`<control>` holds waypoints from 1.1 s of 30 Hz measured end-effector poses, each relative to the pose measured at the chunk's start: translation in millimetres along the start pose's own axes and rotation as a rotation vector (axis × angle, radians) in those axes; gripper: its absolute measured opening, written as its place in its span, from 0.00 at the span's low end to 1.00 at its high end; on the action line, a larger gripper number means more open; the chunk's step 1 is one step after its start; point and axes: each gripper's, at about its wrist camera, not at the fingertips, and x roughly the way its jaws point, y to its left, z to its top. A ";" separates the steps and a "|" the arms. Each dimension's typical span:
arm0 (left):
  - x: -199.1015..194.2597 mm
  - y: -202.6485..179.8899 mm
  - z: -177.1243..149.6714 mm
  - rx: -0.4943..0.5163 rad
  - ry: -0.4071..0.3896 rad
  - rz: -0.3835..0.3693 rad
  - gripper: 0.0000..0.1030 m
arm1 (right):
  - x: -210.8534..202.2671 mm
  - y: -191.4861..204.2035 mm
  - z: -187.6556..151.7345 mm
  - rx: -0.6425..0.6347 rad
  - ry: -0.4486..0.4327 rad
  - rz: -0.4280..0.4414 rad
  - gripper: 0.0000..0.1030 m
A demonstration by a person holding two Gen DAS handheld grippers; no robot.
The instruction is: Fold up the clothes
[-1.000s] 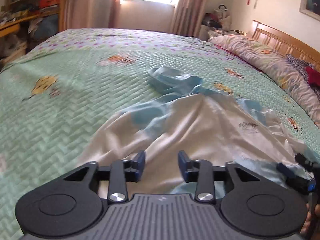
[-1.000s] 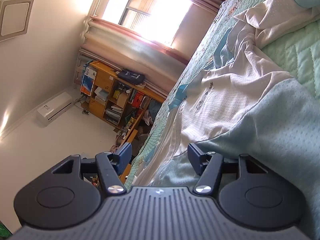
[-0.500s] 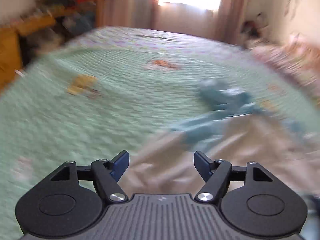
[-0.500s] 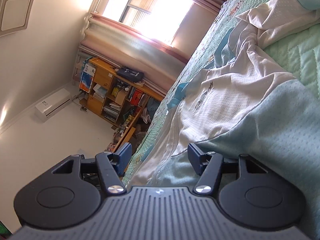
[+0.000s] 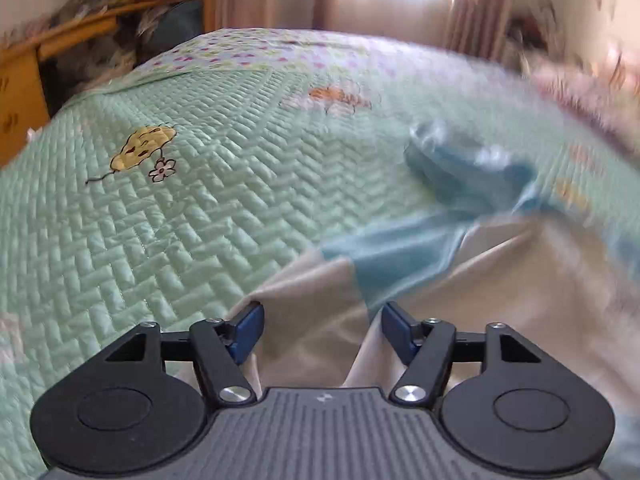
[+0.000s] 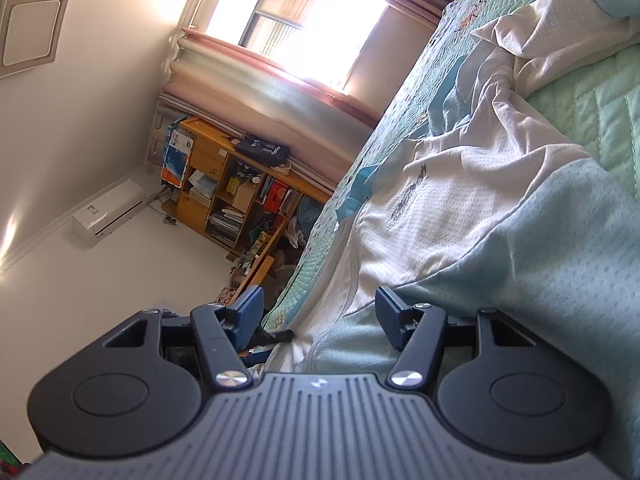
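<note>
A white garment with light-blue panels (image 5: 460,280) lies crumpled on the green quilted bedspread (image 5: 180,220). My left gripper (image 5: 320,312) hangs over the garment's left edge. Its jaws are closing; white cloth rises between them, and neither pad presses on it. In the right wrist view, which is rolled onto its side, the same garment (image 6: 460,200) runs away along the bedspread (image 6: 592,112). My right gripper (image 6: 320,300) stands open at the light-blue hem. The hem lies against the right finger, and the left finger is clear of the cloth.
A wooden bookshelf (image 6: 224,184) full of books stands under the bright window (image 6: 304,20). A wooden desk (image 5: 24,76) sits beyond the bed's left side. Blurred pillows (image 5: 580,92) lie at the far right. Bare quilt stretches left of the garment.
My left gripper has swung left, from over the middle of the garment to its left edge, and its jaws stand wider apart than a second ago. The right gripper has stayed still.
</note>
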 end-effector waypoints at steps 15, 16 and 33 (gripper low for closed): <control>72.0 -62.8 29.1 0.214 -0.043 0.290 0.72 | -0.8 -2.5 0.9 0.002 0.003 0.004 0.62; 65.4 -59.3 29.3 0.222 -0.065 0.305 0.74 | -0.7 -2.5 1.0 0.002 0.005 0.004 0.62; 22.2 -64.8 -40.6 0.201 -0.013 0.205 1.00 | -1.5 -1.8 1.2 0.005 0.005 0.006 0.62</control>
